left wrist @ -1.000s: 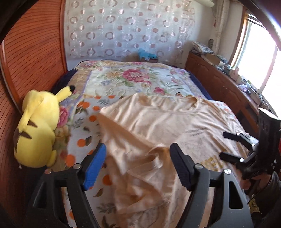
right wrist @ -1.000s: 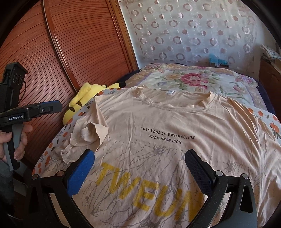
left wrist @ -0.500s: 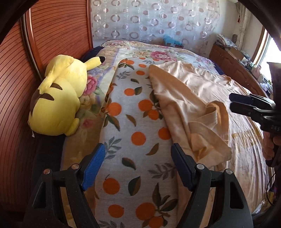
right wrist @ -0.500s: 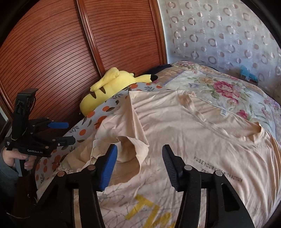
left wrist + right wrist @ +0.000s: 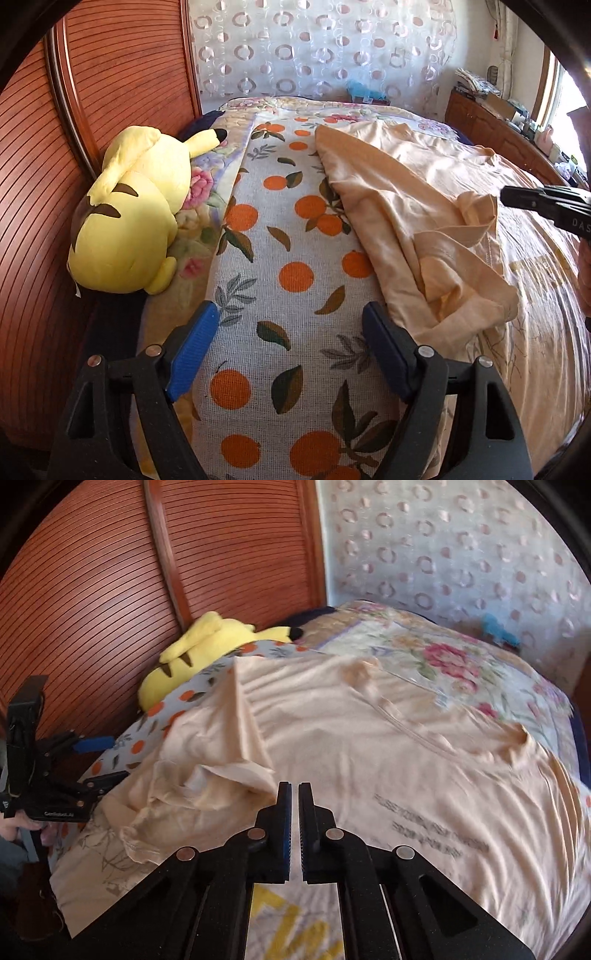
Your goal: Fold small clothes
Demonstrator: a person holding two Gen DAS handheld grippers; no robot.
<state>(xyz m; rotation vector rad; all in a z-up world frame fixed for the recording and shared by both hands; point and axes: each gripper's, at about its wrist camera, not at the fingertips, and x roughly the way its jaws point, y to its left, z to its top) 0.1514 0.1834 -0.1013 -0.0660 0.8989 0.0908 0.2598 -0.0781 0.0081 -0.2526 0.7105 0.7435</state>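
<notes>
**Ana:** Two grippers, two different states. The right gripper (image 5: 294, 794) has its jaws drawn almost together, a thin slit between the pads, right at the folded-over sleeve (image 5: 236, 771) of the peach T-shirt (image 5: 424, 760). Whether any cloth is pinched in that slit cannot be told from its own camera.

**Ben:** And the left gripper (image 5: 288, 325)?

**Ana:** Spread wide, holding nothing, hovering over the orange-print cloth (image 5: 291, 236) just beside the shirt's edge. The shirt lies spread on the bed (image 5: 461, 653), print side up, with the sleeve on the left gripper's side crumpled inward onto the chest.

**Ben:** So the step in hand looks like bringing that sleeve and side in for a lengthwise fold.

**Ana:** That's the likely reading. To do it well, the sleeve should be flattened first, since it's bunched rather than lying in a clean layer. Then the left gripper could take the hem corner while the right takes the shoulder, so the side edge travels over as one straight line.

**Ben:** Any writing?

**Ana:** On the chest, small dark lines too blurred to read, and big yellow letters (image 5: 288, 919) below, starting "TW". The left tool's body reads "GenRobot.AI" (image 5: 59, 814). The yellow plush (image 5: 129, 218) sits well clear, against the wooden wardrobe (image 5: 122, 74).
</notes>
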